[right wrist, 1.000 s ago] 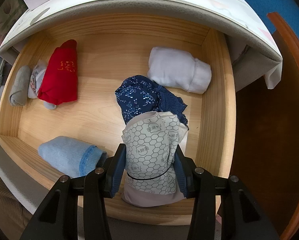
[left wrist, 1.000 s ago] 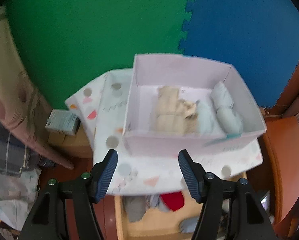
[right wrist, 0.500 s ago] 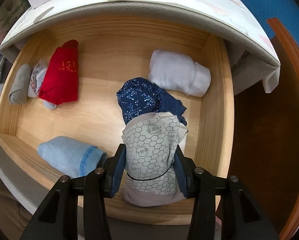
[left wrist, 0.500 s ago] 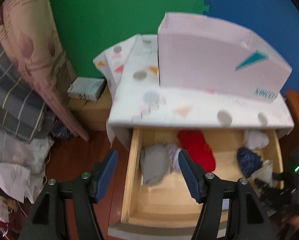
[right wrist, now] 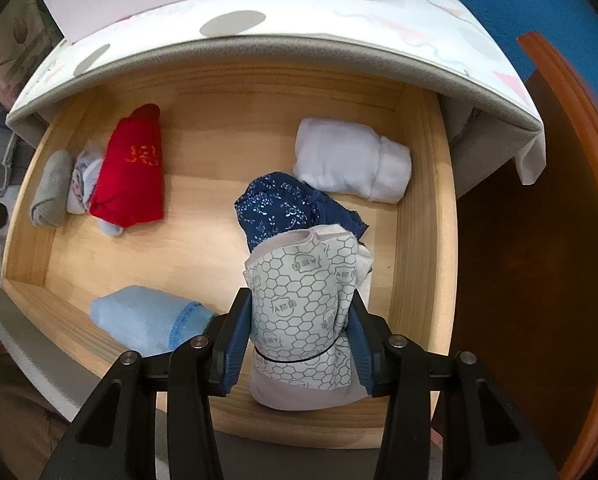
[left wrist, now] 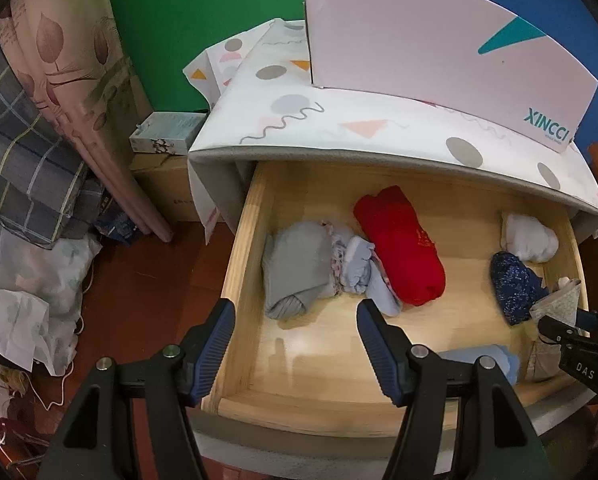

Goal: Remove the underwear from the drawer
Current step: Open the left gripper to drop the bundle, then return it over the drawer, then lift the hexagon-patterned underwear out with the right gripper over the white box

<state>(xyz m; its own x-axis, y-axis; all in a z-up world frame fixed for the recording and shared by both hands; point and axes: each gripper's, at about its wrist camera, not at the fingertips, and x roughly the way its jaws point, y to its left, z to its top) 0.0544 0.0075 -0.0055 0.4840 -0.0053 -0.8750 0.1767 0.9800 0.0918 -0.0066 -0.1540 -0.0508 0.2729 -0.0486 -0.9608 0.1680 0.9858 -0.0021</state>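
The wooden drawer (left wrist: 239, 264) (right wrist: 443, 200) stands open and holds several rolled garments: grey (left wrist: 295, 268), red (left wrist: 403, 248) (right wrist: 131, 168), white (left wrist: 529, 238) (right wrist: 351, 160), dark blue floral (left wrist: 513, 286) (right wrist: 283, 204) and light blue (left wrist: 479, 360) (right wrist: 147, 316). My right gripper (right wrist: 299, 332) is shut on hexagon-patterned underwear (right wrist: 303, 312) at the drawer's front right; it also shows in the left wrist view (left wrist: 555, 308). My left gripper (left wrist: 295, 344) is open and empty above the drawer's front left corner.
A white shoe box (left wrist: 439, 48) sits on the cloth-covered cabinet top (left wrist: 339, 120). Bedding and fabric (left wrist: 39, 140) pile up at left, with a small box (left wrist: 167, 136) on a carton. A wooden chair edge (right wrist: 571, 160) is at right.
My left gripper has swung down from the shoe box on top to over the open drawer. My right gripper has lifted slightly with the patterned underwear held.
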